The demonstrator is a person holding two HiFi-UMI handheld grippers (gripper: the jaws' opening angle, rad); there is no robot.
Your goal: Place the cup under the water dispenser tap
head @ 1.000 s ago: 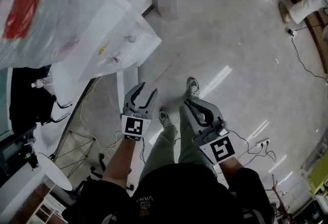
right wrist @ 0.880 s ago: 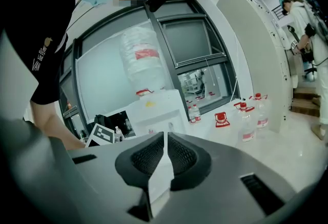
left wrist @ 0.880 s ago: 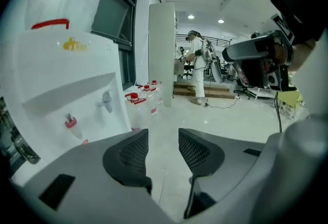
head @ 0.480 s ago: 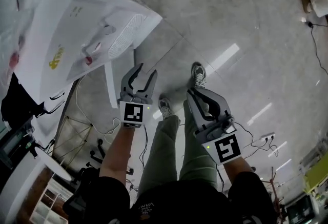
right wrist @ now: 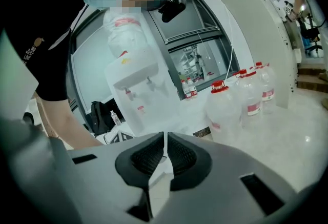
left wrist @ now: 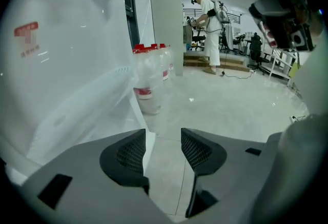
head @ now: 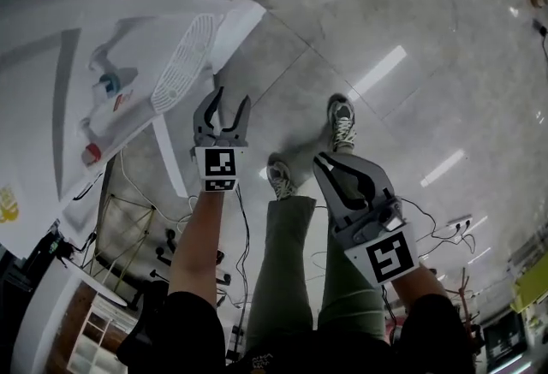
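Note:
No cup shows in any view. The white water dispenser (head: pixel 103 47) fills the upper left of the head view, with a blue tap (head: pixel 107 86), a red tap (head: pixel 90 154) and a slotted drip tray (head: pixel 184 64). My left gripper (head: pixel 229 98) hangs just right of the tray; its jaws are opening and nothing is between them (left wrist: pixel 163 141). My right gripper (head: pixel 322 160) is lower right over the floor, with its pads nearly touching and holding nothing (right wrist: pixel 165 141). The right gripper view shows the dispenser (right wrist: pixel 136 89) ahead with a bottle (right wrist: pixel 123 28) on top.
Several large red-capped water bottles (right wrist: pixel 228 105) stand on the floor beside the dispenser (left wrist: pixel 151 79). My feet (head: pixel 342 120) and cables (head: pixel 437 235) are on the glossy tile floor. A person in white (left wrist: pixel 210 33) stands far off. A folding stand (head: pixel 137 227) sits lower left.
Both grippers have come down beside the dispenser, which now looms larger at the left. The left jaws have spread a little wider. The right jaws stay together.

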